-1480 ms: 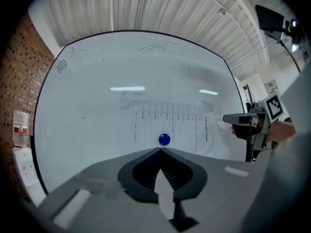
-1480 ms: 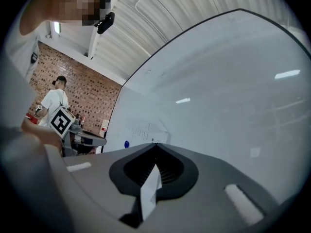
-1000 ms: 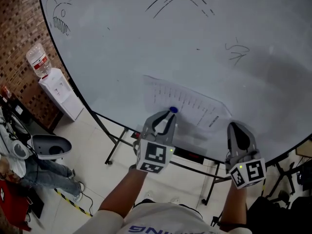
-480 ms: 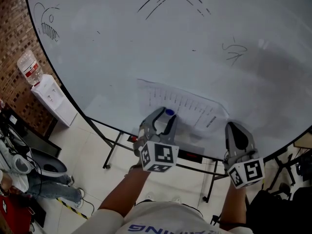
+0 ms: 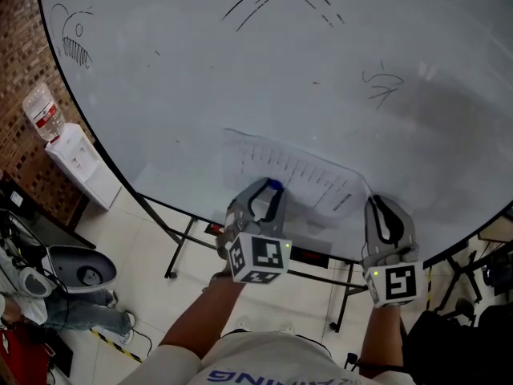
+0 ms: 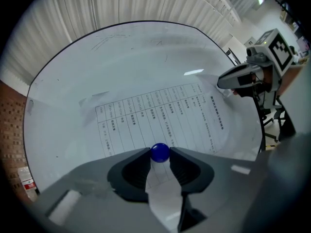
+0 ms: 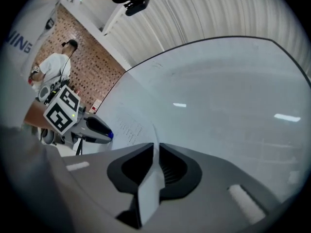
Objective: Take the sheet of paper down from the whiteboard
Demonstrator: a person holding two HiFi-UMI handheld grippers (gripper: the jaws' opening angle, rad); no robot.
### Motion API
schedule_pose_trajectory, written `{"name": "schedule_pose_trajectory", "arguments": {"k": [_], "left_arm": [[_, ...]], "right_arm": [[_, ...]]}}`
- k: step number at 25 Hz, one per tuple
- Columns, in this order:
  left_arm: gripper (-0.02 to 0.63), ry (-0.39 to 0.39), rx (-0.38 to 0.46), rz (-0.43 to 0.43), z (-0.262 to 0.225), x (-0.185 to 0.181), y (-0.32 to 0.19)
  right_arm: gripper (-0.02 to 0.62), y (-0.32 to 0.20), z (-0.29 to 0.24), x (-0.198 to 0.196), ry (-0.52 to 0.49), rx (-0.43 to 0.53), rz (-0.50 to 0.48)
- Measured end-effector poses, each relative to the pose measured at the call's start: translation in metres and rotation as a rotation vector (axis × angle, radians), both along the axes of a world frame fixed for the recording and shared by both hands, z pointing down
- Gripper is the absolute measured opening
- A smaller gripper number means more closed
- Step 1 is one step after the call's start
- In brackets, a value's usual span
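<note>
Whiteboard (image 5: 200, 79): a large white panel on a metal stand, faintly marked with pen sketches, filling most of the head view. Sheet of paper (image 6: 160, 113): a printed table of rows and columns that lies against the lower part of the board, near its bottom edge. Its right-hand edge is lifted off the surface towards the right gripper. Left gripper (image 6: 160, 154): held level at the sheet's lower middle, with its jaws closing. The two tips sit at either side of the magnet, and the paper shows in the gap behind them. Right gripper (image 7: 156, 149): held at the sheet's right edge, well apart from the left one, with its jaws only narrowly parted and opening. The raised paper edge stands upright in the slim gap between them. Blue magnet (image 6: 159, 151): a small round button that sits on the sheet between the left gripper's tips.
</note>
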State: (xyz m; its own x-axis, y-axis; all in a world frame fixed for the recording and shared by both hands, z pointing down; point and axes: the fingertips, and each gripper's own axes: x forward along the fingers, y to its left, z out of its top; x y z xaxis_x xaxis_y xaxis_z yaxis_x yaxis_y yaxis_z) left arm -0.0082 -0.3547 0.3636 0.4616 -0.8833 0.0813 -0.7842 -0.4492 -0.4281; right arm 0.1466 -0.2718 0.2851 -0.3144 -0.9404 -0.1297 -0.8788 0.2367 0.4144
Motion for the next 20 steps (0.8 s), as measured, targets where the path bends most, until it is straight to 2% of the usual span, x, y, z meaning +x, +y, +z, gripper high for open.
{"name": "schedule_pose_trajectory", "arguments": {"k": [3, 6, 10, 11, 12, 13, 14, 15, 20], "left_arm": [[0.133, 0.004, -0.001, 0.008, 0.0, 0.001, -0.001], [0.133, 0.005, -0.003, 0.012, 0.0, 0.001, 0.0], [0.133, 0.005, 0.0, 0.017, 0.0, 0.001, -0.001], [0.133, 0.006, -0.001, 0.018, 0.0, 0.001, -0.001], [0.133, 0.006, -0.001, 0.019, 0.0, 0.001, -0.001], [0.133, 0.006, -0.002, 0.02, -0.001, 0.002, -0.001], [0.133, 0.006, -0.003, 0.022, -0.001, 0.002, -0.001], [0.133, 0.006, -0.004, 0.023, -0.001, 0.002, -0.001], [0.133, 0.02, -0.015, 0.034, -0.001, 0.001, 0.0]], "right_arm": [[0.148, -0.001, -0.003, -0.01, 0.067, 0.04, 0.015], [0.19, -0.003, -0.004, -0.014, 0.102, 0.059, 0.032], [0.19, -0.007, -0.008, -0.012, 0.095, 0.066, 0.061], [0.187, -0.008, -0.01, -0.011, 0.085, 0.077, 0.07], [0.148, -0.007, -0.013, -0.01, 0.075, 0.092, 0.08], [0.058, -0.006, -0.015, -0.009, 0.067, 0.104, 0.091], [0.027, -0.005, -0.017, -0.008, 0.063, 0.111, 0.097], [0.009, -0.005, -0.017, -0.008, 0.061, 0.115, 0.098], [0.008, -0.004, -0.019, -0.011, 0.045, 0.116, 0.071]]}}
